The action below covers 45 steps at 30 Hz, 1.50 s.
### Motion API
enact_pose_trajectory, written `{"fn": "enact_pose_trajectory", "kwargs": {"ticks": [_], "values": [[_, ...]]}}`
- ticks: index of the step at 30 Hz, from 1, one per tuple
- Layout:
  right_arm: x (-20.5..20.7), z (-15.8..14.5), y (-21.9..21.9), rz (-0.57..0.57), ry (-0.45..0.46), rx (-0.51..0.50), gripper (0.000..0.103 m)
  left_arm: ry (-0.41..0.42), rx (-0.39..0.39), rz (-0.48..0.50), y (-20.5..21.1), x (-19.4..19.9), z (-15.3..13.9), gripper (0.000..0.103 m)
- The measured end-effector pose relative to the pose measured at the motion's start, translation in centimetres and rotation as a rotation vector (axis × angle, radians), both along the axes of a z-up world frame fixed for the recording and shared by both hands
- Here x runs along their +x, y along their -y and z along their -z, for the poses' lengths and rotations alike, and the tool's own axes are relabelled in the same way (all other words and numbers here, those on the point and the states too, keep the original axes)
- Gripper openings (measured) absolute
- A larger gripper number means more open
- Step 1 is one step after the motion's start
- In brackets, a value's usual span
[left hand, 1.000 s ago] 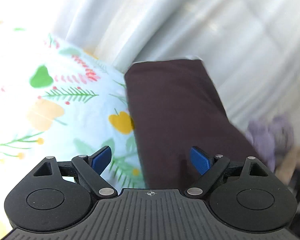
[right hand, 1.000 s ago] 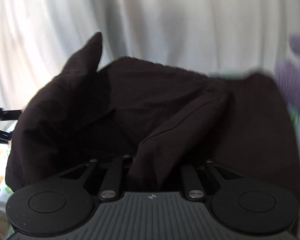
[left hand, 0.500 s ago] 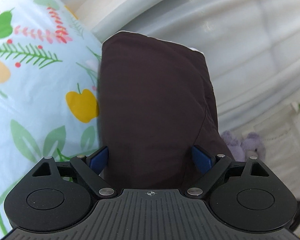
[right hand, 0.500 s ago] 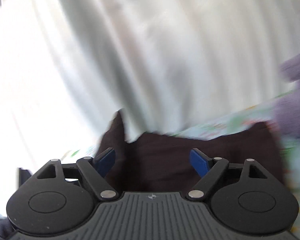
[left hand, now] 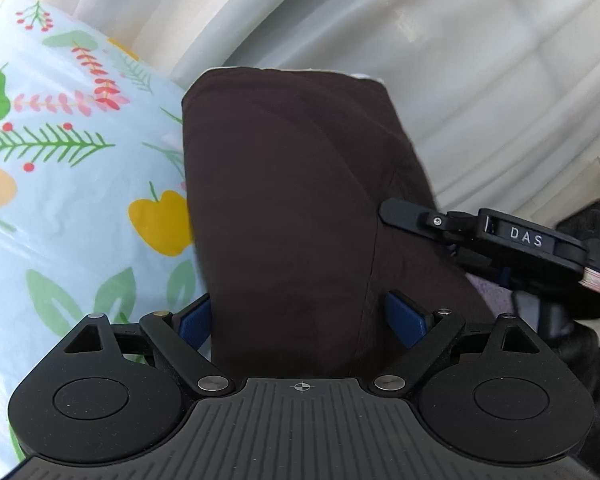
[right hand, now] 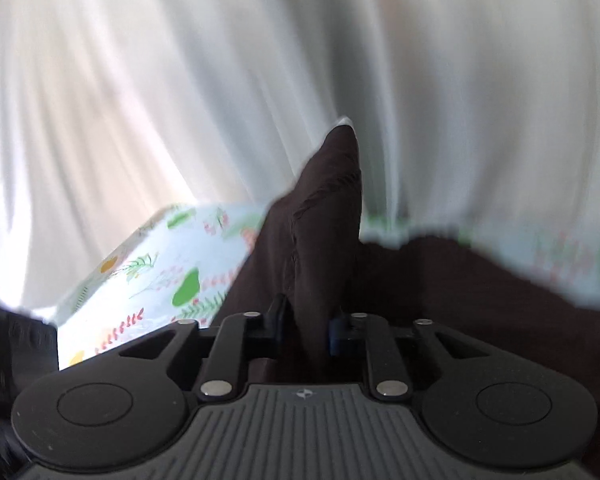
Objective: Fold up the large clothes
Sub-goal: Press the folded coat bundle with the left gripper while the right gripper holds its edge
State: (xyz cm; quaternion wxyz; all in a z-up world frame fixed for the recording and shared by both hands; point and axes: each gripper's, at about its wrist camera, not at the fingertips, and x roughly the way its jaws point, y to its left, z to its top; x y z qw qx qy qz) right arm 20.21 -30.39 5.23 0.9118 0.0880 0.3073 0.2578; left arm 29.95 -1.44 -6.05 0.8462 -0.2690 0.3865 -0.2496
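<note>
A dark brown garment (left hand: 292, 216) lies folded in a long strip on the floral sheet (left hand: 60, 184). My left gripper (left hand: 300, 320) is open, its blue pads (left hand: 404, 320) on either side of the strip's near end. My right gripper (right hand: 306, 330) is shut on a raised fold of the same garment (right hand: 324, 224), which stands up in a peak between its fingers. The right gripper also shows in the left wrist view (left hand: 480, 236), at the garment's right edge.
A white curtain (right hand: 260, 80) hangs behind the bed. A purple fuzzy item (left hand: 492, 292) lies at the right, beside the garment. The sheet's far edge (right hand: 156, 220) shows at the left of the right wrist view.
My right gripper, open half a second ago, has shut on a fold of the garment. It has come into the left wrist view. My left gripper stays open over the strip.
</note>
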Motion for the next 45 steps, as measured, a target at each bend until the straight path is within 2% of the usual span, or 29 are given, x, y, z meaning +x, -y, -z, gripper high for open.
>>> {"fn": "enact_pose_trajectory", "kwargs": {"ticks": [2, 4, 6, 8, 10, 12, 15, 17, 19, 21, 23, 25, 27, 28, 29, 31, 33, 36, 38, 39, 41, 43, 45], "values": [[-3.3, -1.0, 1.1, 0.043, 0.102, 0.009, 0.017, 0.03, -0.015, 0.013, 0.0, -0.5, -0.6, 0.093], [-6.0, -0.8, 3.4, 0.126, 0.155, 0.067, 0.017, 0.081, -0.015, 0.041, 0.5, -1.2, -1.8, 0.093], [-7.9, 0.4, 6.2, 0.215, 0.149, 0.157, 0.017, 0.143, 0.012, 0.078, 1.6, -2.0, -3.3, 0.092], [-9.4, 2.7, 8.9, 0.332, 0.104, 0.231, 0.017, 0.208, 0.053, 0.115, 3.2, -2.9, -4.6, 0.092], [-10.4, 4.3, 10.8, 0.397, 0.072, 0.258, 0.017, 0.268, 0.095, 0.169, 5.1, -3.6, -5.5, 0.092], [-11.0, 4.8, 11.7, 0.431, 0.071, 0.219, 0.017, 0.317, 0.153, 0.225, 7.1, -4.1, -6.0, 0.092], [-11.5, 5.5, 12.3, 0.466, 0.091, 0.096, 0.017, 0.396, 0.259, 0.29, 10.1, -5.1, -6.4, 0.093], [-11.1, 8.0, 13.3, 0.512, 0.028, 0.067, 0.017, 0.429, 0.291, 0.321, 11.5, -5.6, -6.5, 0.095], [-11.5, 9.9, 13.7, 0.545, 0.015, 0.044, 0.013, 0.417, 0.261, 0.341, 12.2, -5.3, -6.3, 0.097], [-11.7, 9.8, 13.6, 0.549, 0.025, 0.055, 0.014, 0.407, 0.226, 0.359, 12.8, -4.8, -5.9, 0.099], [-11.0, 8.4, 14.0, 0.578, 0.008, 0.075, 0.014, 0.423, 0.246, 0.36, 13.3, -4.5, -5.6, 0.102], [-11.8, 5.8, 14.6, 0.595, 0.081, 0.113, 0.015, 0.434, 0.284, 0.347, 13.6, -4.5, -5.3, 0.103], [-11.5, 4.3, 15.4, 0.597, 0.101, 0.139, 0.019, 0.43, 0.295, 0.338, 13.4, -4.2, -4.9, 0.103], [-11.0, 4.0, 15.8, 0.585, 0.082, 0.157, 0.028, 0.426, 0.29, 0.335, 13.2, -4.1, -4.6, 0.103], [-10.0, 4.1, 16.0, 0.567, 0.048, 0.178, 0.033, 0.42, 0.284, 0.33, 13.2, -4.0, -4.4, 0.103], [-8.9, 5.0, 16.5, 0.546, -0.028, 0.227, 0.035, 0.418, 0.287, 0.324, 13.2, -3.9, -4.4, 0.103], [-8.6, 5.5, 16.3, 0.538, -0.026, 0.243, 0.035, 0.424, 0.306, 0.324, 13.5, -4.0, -4.3, 0.103], [-7.7, 6.0, 15.4, 0.515, 0.005, 0.175, 0.035, 0.432, 0.341, 0.322, 14.3, -4.1, -4.3, 0.103], [-7.6, 6.8, 13.7, 0.511, -0.032, 0.054, 0.034, 0.434, 0.35, 0.317, 14.4, -4.2, -4.2, 0.103], [-7.3, 7.9, 13.6, 0.5, -0.046, 0.028, 0.032, 0.434, 0.352, 0.315, 14.6, -4.1, -4.2, 0.103], [-6.9, 9.1, 13.5, 0.487, -0.03, 0.017, 0.032, 0.426, 0.347, 0.313, 14.9, -4.0, -4.0, 0.103], [-6.8, 9.1, 13.5, 0.487, -0.023, -0.005, 0.027, 0.421, 0.348, 0.31, 15.1, -3.9, -3.9, 0.103], [-7.0, 8.9, 13.4, 0.484, -0.017, -0.024, 0.027, 0.419, 0.362, 0.311, 15.3, -3.9, -4.2, 0.103]]}}
